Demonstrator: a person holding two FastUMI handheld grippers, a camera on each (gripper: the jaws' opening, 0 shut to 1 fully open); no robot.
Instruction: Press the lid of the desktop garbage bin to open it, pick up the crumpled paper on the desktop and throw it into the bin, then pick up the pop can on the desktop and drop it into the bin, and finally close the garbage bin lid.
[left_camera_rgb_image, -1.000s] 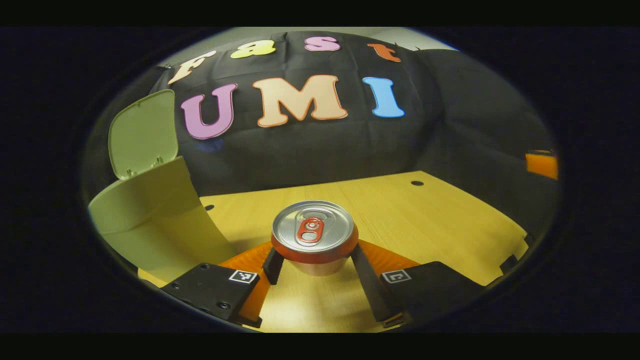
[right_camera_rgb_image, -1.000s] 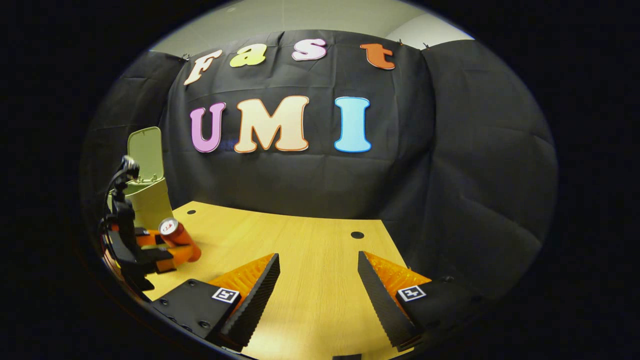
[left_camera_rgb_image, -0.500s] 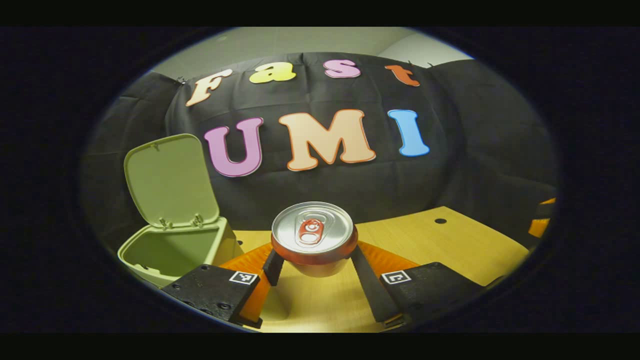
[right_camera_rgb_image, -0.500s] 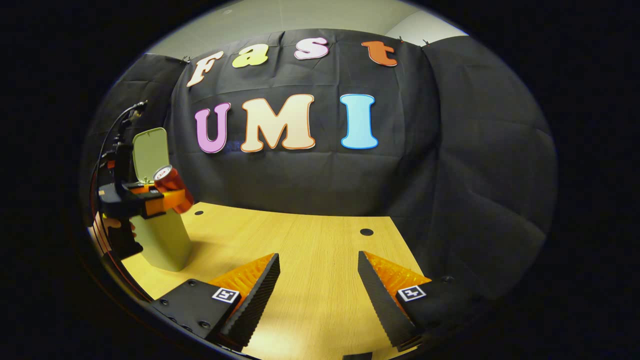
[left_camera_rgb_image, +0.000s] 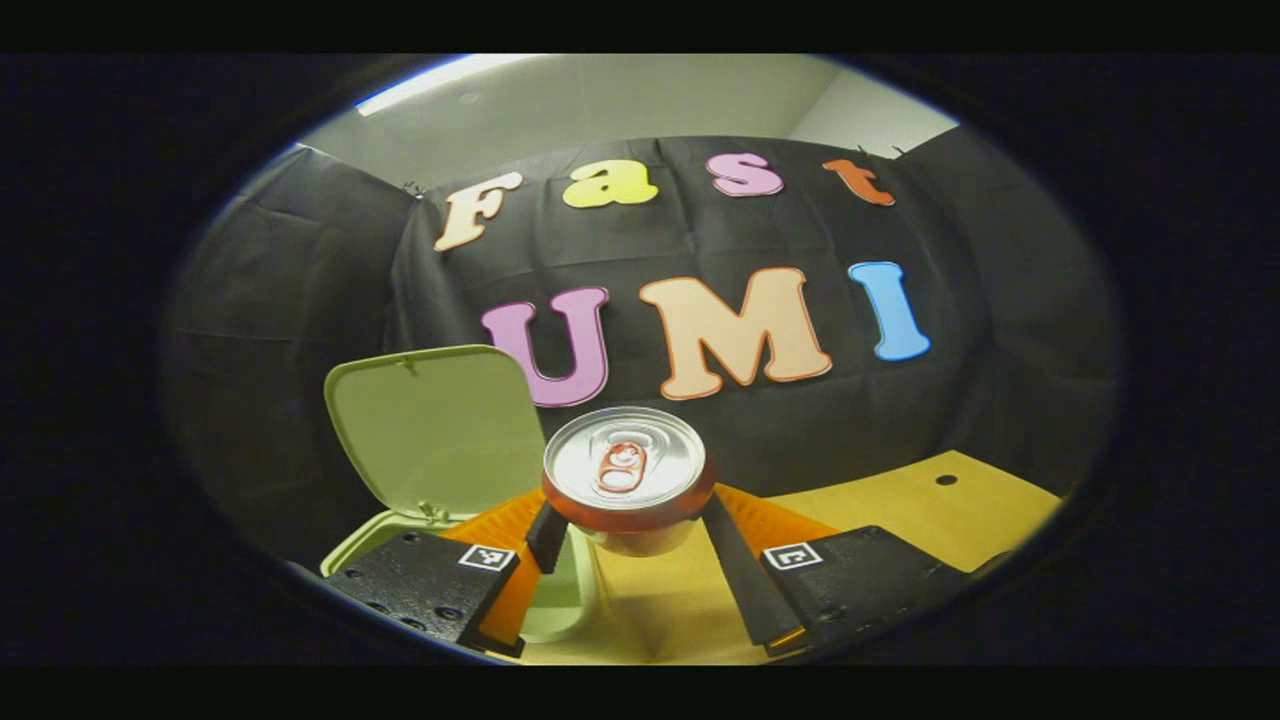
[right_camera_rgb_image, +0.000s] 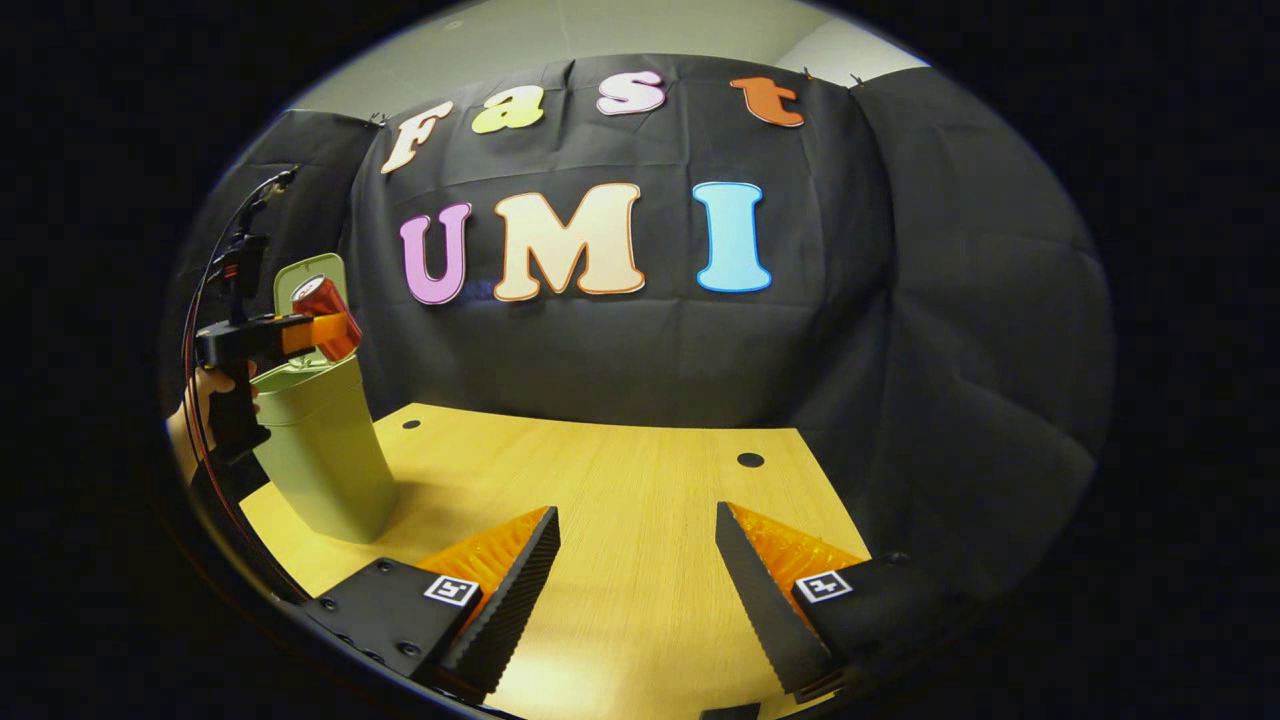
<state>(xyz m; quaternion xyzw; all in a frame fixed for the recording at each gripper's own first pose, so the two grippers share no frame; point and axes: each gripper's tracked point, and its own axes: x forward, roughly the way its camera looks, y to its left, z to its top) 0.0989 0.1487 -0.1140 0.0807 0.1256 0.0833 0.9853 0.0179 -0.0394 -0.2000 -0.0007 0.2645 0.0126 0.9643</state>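
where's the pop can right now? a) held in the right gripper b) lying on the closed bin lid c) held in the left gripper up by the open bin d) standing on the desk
c: the left gripper has both fingers clamped on the pop can, raised beside the bin with its lid up.

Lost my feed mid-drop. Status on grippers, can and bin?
Left gripper shut on pop can, held up by open bin, lid up. Right gripper open, low over table. Nothing blocking.

No legible text, label or number anywhere.
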